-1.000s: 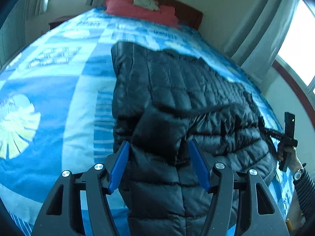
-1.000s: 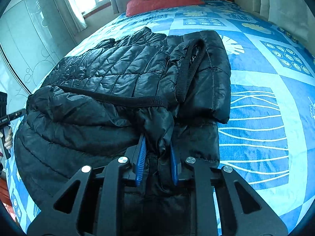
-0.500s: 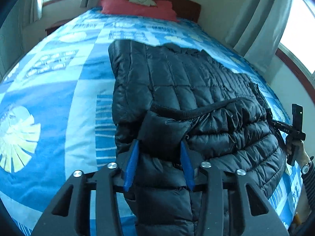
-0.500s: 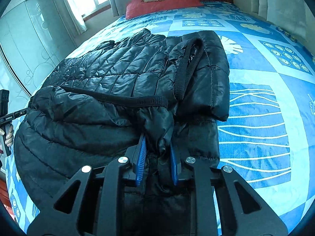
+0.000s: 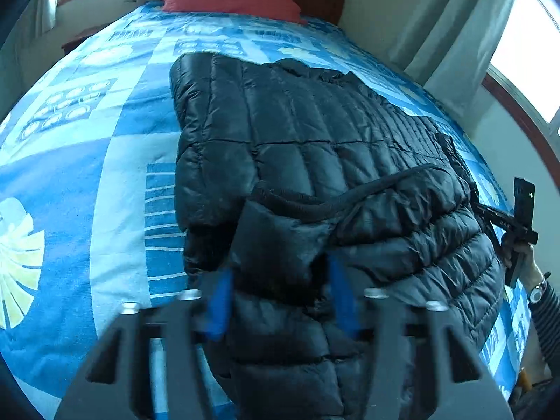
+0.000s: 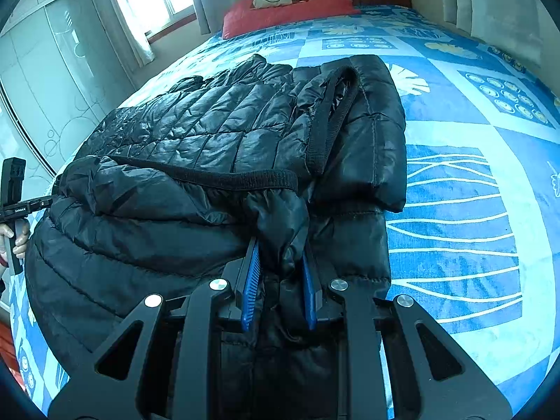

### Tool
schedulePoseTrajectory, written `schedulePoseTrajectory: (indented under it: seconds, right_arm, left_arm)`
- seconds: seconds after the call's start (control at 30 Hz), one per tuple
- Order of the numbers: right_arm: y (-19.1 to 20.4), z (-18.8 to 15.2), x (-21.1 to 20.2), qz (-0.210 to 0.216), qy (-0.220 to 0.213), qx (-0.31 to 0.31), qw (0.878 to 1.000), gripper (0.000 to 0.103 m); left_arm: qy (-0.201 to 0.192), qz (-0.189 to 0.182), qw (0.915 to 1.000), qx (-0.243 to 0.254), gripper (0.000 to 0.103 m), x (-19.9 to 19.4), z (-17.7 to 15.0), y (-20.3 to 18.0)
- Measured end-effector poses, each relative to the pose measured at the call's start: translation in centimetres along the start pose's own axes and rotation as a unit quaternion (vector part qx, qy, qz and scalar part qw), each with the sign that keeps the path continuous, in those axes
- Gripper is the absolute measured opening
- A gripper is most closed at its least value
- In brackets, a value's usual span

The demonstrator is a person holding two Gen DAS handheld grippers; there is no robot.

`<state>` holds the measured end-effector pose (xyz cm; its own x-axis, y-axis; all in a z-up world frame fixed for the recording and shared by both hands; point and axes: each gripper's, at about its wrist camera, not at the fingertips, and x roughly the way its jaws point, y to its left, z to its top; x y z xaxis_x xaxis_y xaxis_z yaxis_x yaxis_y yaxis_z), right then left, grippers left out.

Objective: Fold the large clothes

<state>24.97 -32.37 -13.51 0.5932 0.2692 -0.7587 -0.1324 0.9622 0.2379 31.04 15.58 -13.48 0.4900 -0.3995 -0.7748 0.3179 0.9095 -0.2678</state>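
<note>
Black quilted jacket [image 5: 315, 147] lies spread across the bed [image 5: 105, 161], on a blue patterned cover, with its near part doubled back over itself so a ribbed black edge runs across the top of the fold. My left claw [image 5: 278, 301] sits at the near edge of that folded part – its blue pads [image 5: 218, 308] have just been closing in on a bunched flap of the fabric that sits between them, though the view is blurred and I cannot tell whether they press it yet. My right claw [image 6: 280, 280] is clamped tight on a gathered pinch of the shiny lining at the fold's corner, the fabric squeezed between its pads [image 6: 252, 280]. From the left wrist view I see my right hand [image 5: 525, 255] gripping its handle at the far right of the jacket – from the right wrist view, my left hand [image 6: 14, 238] at the far left. Red pillows [image 6: 290, 3] lie at the head of the bed.
</note>
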Motion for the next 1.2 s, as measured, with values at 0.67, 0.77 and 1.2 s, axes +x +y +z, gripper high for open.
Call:
schedulePoseTrajectory:
  seconds: [0.67,0.77,1.2]
  right_arm:
    - [2.8,12.1,-6.0,-0.069,-0.142,-0.02,0.987,0.012]
    - [2.6,16.9,-3.1,-0.096,-0.144,-0.012,0.985,0.012]
    - [-0.1,21.1,13.5,-0.179,-0.032,0.003,0.983,0.012]
  left_arm:
    - [-0.134,0.137,0.9802,0.049,0.015,-5.8,10.8,-4.5]
    - [-0.138,0.16,0.9771,0.025,0.015,-4.0,15.2,-3.3]
    - [-0.045,0.265,0.9632,-0.013,0.015,11.4,19.5,2.1]
